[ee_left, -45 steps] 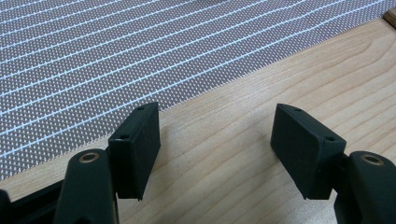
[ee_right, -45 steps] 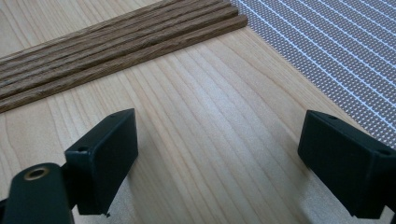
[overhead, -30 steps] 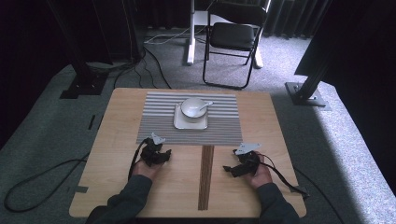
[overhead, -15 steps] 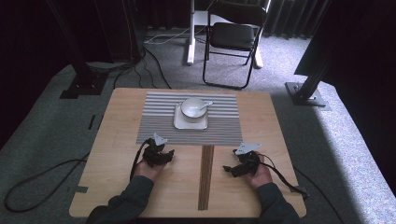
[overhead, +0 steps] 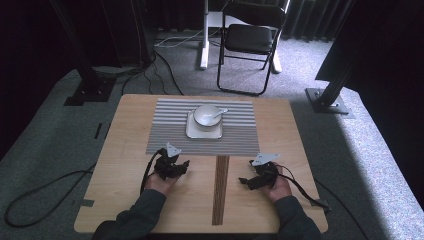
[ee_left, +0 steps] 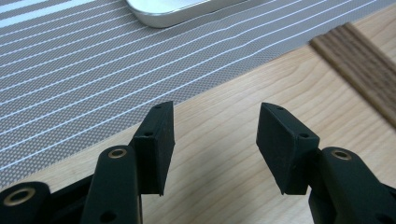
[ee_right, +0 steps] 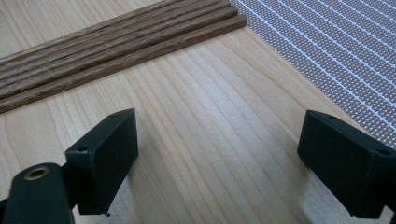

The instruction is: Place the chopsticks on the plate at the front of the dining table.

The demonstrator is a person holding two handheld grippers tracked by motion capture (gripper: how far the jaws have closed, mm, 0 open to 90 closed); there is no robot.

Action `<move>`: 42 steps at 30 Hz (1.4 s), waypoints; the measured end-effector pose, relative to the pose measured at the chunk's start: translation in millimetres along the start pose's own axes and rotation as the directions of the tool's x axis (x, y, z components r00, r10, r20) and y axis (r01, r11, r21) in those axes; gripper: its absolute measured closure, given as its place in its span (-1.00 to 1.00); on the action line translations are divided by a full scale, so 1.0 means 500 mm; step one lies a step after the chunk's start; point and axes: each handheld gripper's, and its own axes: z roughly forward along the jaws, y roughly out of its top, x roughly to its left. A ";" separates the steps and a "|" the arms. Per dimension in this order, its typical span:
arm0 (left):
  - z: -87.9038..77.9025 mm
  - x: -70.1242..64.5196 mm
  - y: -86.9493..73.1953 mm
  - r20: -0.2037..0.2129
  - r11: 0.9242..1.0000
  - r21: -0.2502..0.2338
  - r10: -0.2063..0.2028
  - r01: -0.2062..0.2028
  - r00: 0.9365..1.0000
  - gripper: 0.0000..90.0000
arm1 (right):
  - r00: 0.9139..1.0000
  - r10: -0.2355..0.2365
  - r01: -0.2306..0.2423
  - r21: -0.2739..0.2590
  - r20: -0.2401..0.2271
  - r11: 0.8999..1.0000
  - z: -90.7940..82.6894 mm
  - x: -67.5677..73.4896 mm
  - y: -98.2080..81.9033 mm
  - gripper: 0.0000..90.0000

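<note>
A round grey bowl with a spoon in it sits on a square white plate at the middle of a grey striped placemat. A bundle of dark wooden sticks lies lengthwise on the table's near half. My left gripper rests left of the sticks, just below the mat's near edge, open with nothing between its jaws. My right gripper rests right of the sticks, open wider and empty. The plate's rim and the sticks show ahead of the jaws.
The light wooden table stands on grey carpet. A black folding chair stands behind it, with dark stand bases at left and right. Cables trail over the floor at left.
</note>
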 end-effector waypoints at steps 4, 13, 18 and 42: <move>-0.005 -0.008 0.003 0.007 1.000 -0.008 0.011 -0.011 1.000 0.04 | 1.000 0.000 0.000 0.000 0.000 1.000 0.000 0.000 0.000 -0.74; -0.008 -0.015 0.008 0.023 1.000 -0.012 0.014 -0.013 1.000 0.04 | 1.000 0.000 0.000 0.000 0.000 1.000 0.000 0.000 0.000 -0.74; -0.012 -0.016 0.011 0.028 1.000 -0.016 0.014 -0.014 1.000 0.04 | 1.000 0.000 0.000 0.000 0.000 1.000 0.000 0.000 0.000 -0.74; -0.010 -0.037 0.019 0.080 1.000 -0.014 0.016 -0.015 0.997 0.03 | 1.000 0.000 0.000 0.000 0.000 1.000 0.000 0.000 0.000 -0.74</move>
